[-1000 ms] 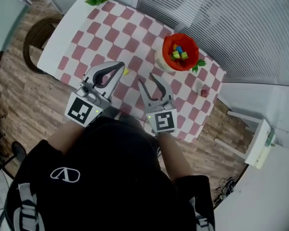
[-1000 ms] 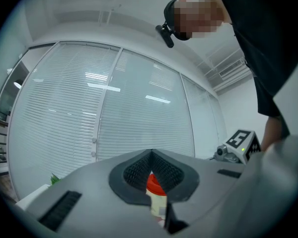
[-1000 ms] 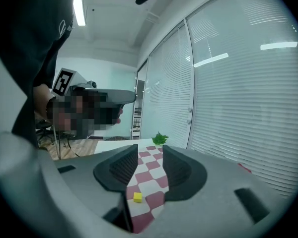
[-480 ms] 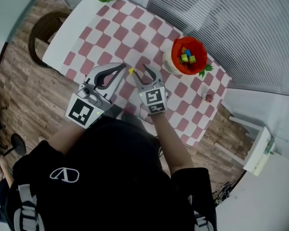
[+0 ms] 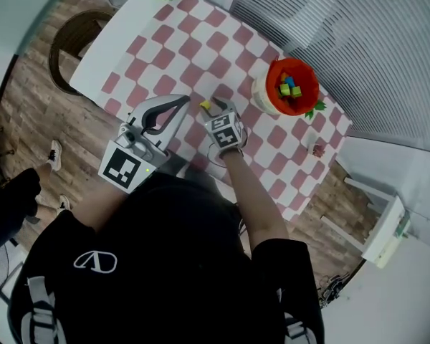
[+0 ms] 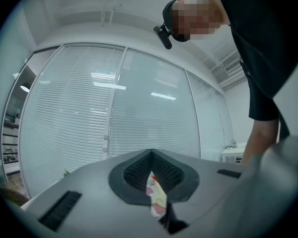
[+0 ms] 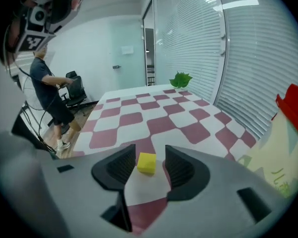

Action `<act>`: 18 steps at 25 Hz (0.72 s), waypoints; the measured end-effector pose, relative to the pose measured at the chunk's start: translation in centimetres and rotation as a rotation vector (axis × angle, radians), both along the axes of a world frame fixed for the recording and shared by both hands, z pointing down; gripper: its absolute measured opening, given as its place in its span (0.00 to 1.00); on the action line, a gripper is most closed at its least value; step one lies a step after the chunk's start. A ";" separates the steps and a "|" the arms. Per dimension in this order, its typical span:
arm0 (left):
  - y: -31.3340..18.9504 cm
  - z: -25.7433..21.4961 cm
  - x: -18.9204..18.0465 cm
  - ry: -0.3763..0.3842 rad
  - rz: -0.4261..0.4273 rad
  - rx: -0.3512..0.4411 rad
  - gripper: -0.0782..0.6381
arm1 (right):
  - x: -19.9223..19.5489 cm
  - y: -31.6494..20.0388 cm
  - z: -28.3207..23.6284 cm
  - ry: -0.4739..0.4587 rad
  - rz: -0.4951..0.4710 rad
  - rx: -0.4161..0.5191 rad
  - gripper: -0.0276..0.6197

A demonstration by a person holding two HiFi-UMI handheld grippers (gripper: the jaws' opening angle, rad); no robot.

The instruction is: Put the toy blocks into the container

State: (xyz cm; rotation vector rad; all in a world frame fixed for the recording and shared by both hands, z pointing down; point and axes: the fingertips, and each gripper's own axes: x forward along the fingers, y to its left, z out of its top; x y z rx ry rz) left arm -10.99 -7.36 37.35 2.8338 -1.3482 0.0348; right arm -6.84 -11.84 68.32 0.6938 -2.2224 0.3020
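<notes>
Yellow block (image 7: 147, 163): small matte cube with crisp edges, flat on the checked cloth (image 5: 193, 49), between the right pads and touching neither.
Right gripper (image 7: 149, 155): jaws just opening, moderately apart, ribbed dark pads either side of the cube, nothing gripped.
Left gripper (image 6: 151, 155): smooth grey jaws closed tip to tip, empty, at 9 o'clock of the cube.
Container (image 5: 271, 84): round cream cup with a red rim, at 3 o'clock of the cube, holding green, blue and yellow blocks (image 5: 289, 89).

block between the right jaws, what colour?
Yellow. The block shows best in the right gripper view.
</notes>
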 end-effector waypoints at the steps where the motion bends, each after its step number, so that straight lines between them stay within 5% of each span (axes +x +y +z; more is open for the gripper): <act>1: 0.0 0.1 -0.1 0.001 -0.003 -0.004 0.12 | -0.1 0.0 0.5 0.012 -0.008 -0.011 0.34; 18: -0.3 0.7 -1.6 -0.001 -0.025 -0.022 0.12 | -1.2 0.6 4.6 0.116 -0.086 -0.149 0.30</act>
